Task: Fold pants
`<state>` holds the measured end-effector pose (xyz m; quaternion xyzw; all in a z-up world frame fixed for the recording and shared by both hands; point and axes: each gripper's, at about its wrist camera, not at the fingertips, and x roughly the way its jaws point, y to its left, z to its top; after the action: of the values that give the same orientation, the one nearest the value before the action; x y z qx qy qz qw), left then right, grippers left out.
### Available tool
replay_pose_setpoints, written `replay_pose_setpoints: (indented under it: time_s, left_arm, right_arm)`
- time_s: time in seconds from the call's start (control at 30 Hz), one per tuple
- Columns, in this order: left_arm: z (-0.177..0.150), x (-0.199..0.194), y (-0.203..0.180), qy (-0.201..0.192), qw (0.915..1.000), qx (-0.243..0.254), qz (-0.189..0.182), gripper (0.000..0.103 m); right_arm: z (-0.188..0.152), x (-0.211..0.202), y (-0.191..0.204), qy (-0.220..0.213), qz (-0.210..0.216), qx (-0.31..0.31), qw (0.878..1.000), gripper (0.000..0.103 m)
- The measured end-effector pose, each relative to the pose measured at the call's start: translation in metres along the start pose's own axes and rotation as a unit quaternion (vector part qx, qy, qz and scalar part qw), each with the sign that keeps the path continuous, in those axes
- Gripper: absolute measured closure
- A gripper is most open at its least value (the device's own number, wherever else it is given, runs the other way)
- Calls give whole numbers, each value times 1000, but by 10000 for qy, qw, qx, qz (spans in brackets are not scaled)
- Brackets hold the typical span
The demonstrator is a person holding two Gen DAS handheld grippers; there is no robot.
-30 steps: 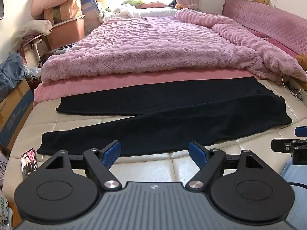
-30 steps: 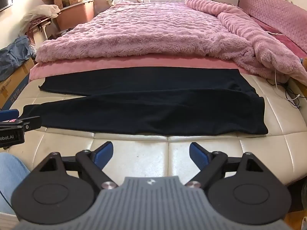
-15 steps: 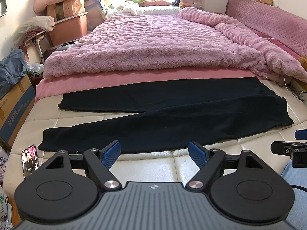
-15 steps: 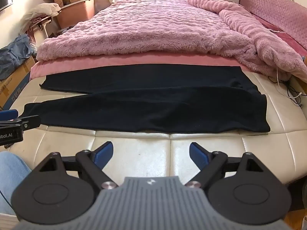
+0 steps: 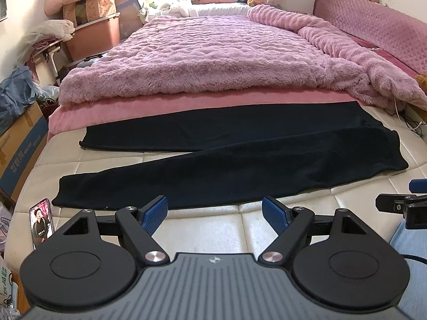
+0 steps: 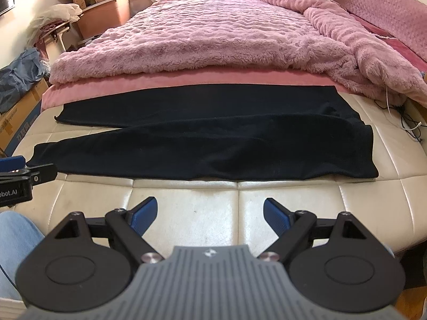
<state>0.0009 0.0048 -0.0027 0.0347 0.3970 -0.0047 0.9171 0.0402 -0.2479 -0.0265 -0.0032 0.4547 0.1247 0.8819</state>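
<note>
Cream mattress [image 5: 208,229], black pants [image 5: 240,165] flat, pink blanket [image 5: 213,61] behind, both grippers spread

Readable text around you

Your left gripper [image 6: 16,184] body reads "obot.AI", its start cut off by the frame edge. The cardboard box [image 5: 24,144] carries blue Chinese characters, too blurred to read.

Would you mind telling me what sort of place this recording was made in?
Most likely a lived-in home bedroom: black pants lie spread on a bed's cream mattress, behind them a fluffy pink blanket, and cardboard boxes are stacked beside the bed.
</note>
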Motion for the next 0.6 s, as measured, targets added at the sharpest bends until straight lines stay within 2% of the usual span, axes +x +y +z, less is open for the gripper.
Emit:
replay_pose_setpoints:
  time_s: [0.6]
  left_arm:
    - [-3,2,-4,39,9999,113,-22,9]
  right_arm:
    - [-2,1,-2,28,-18,73,10000,20]
